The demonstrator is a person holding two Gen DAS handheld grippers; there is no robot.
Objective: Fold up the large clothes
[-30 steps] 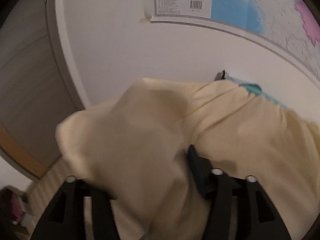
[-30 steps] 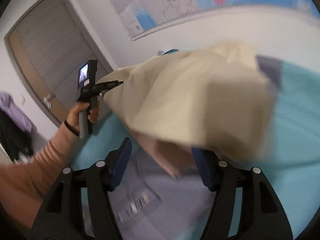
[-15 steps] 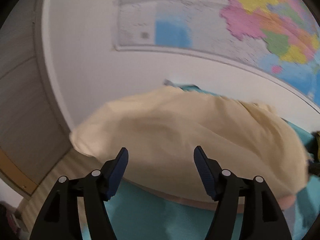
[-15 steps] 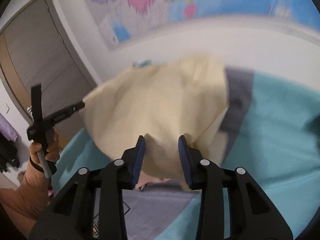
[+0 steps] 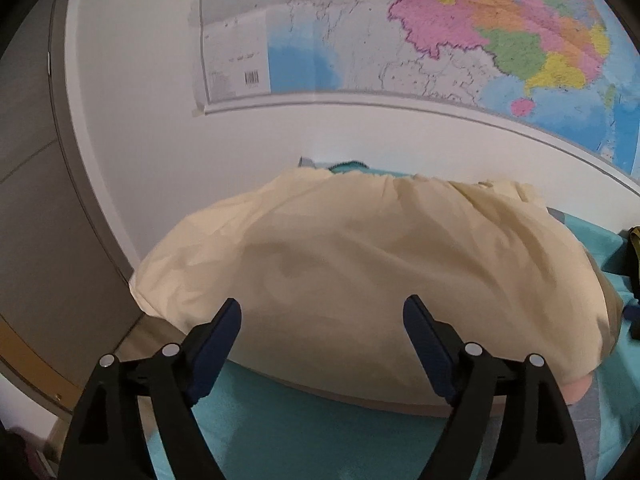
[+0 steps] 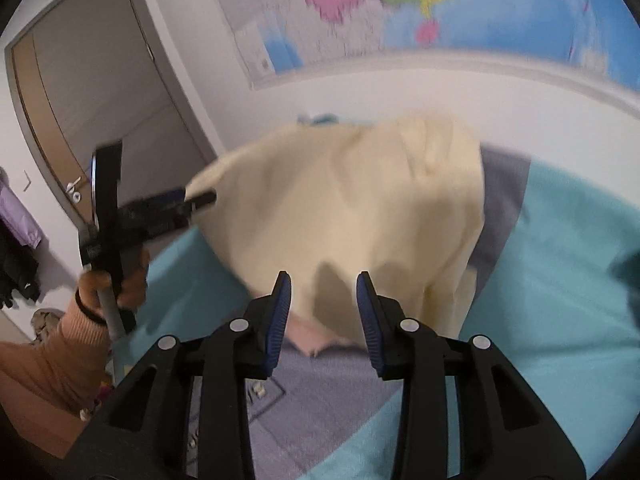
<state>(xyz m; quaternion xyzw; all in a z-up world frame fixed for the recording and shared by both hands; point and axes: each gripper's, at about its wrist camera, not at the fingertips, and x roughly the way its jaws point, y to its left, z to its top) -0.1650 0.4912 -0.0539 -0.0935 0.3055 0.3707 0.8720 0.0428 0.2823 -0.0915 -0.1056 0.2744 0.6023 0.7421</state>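
A large pale yellow garment [image 5: 360, 272] lies folded over on the teal bed cover [image 5: 304, 432], with a pink layer [image 5: 576, 394] showing under its near edge. My left gripper [image 5: 322, 312] is open and empty just in front of the garment's near edge. In the right wrist view the garment [image 6: 352, 208] lies ahead. My right gripper [image 6: 324, 284] is open, its jaws a moderate way apart, at the garment's near edge and holding nothing. The left gripper [image 6: 200, 200] shows there at the garment's left corner, held by a hand in an orange sleeve.
A grey patterned patch [image 6: 320, 400] of the bed cover lies under the right gripper. A wall map [image 5: 440, 40] hangs above the bed. A door [image 6: 80, 100] stands at left, with clothes [image 6: 16, 248] hanging beside it. A dark object [image 5: 634, 264] lies at the bed's right edge.
Both grippers have let go of the yellow garment and opened. The garment has dropped from the air onto the bed. The right gripper opened, narrowed, then widened a little.
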